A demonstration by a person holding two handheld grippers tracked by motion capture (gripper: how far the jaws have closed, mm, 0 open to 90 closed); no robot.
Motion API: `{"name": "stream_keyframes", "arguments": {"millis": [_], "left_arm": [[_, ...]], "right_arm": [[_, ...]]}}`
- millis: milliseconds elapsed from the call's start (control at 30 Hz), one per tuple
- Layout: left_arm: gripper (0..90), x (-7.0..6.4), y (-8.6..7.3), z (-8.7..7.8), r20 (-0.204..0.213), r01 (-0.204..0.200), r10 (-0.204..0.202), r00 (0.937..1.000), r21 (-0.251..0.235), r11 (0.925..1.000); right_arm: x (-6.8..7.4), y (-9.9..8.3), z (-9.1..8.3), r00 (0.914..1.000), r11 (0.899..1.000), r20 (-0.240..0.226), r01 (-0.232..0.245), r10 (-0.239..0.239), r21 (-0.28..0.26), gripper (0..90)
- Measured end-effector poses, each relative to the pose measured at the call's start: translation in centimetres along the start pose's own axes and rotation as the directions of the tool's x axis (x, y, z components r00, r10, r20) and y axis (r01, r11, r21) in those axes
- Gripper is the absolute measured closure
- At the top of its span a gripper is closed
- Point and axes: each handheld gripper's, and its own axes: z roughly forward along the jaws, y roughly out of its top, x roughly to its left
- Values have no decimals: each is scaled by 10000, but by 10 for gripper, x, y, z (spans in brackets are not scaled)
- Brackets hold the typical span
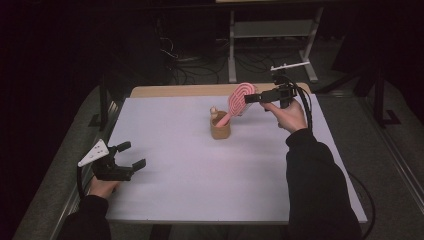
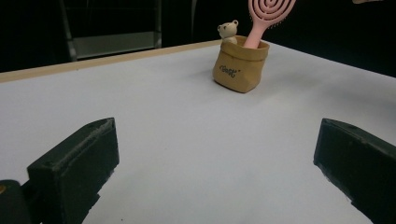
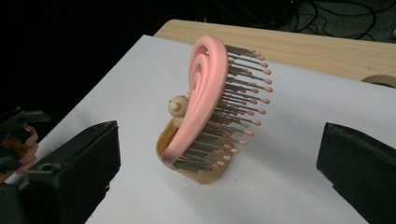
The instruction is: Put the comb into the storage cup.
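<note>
Faintly, dark lettering [image 2: 227, 71] marks the tan pouch [image 2: 240, 65], too blurred to read.

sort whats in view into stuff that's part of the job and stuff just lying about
In the job: pink hairbrush, standing handle-down in the tan paper bag; right gripper, open at the brush head.

Lying about: small bear figure in the bag; left gripper, open and idle; metal shelf frame behind the table.

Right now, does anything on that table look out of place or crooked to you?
Slightly odd: a pink hairbrush stands handle-down in a small tan pouch, leaning out past the rim, beside a tiny bear figure. The right gripper is at the brush head, jaws open. Nothing looks spilled or damaged.
</note>
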Motion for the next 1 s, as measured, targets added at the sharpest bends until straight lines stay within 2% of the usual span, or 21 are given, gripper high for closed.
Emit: {"name": "stream_keyframes", "arguments": {"millis": [300, 667, 800, 1000], "left_arm": [[0, 0, -1, 1, 45, 19, -19, 10000, 81, 10000], [0, 0, -1, 2, 49, -1, 0, 10000, 196, 9998], [0, -1, -2, 2, 48, 3, -4, 10000, 244, 9997], [0, -1, -2, 2, 67, 56, -58, 10000, 287, 9996]], "right_arm": [[-8, -8, -11, 10000, 9994, 9, 64, -63, -333, 0], [-17, -21, -24, 10000, 9990, 39, 83, -81, -435, 0], [-23, -31, -29, 10000, 9987, -79, -56, 52, -504, 0], [-26, -45, -34, 9999, 9990, 85, 101, -97, -447, 0]]}}
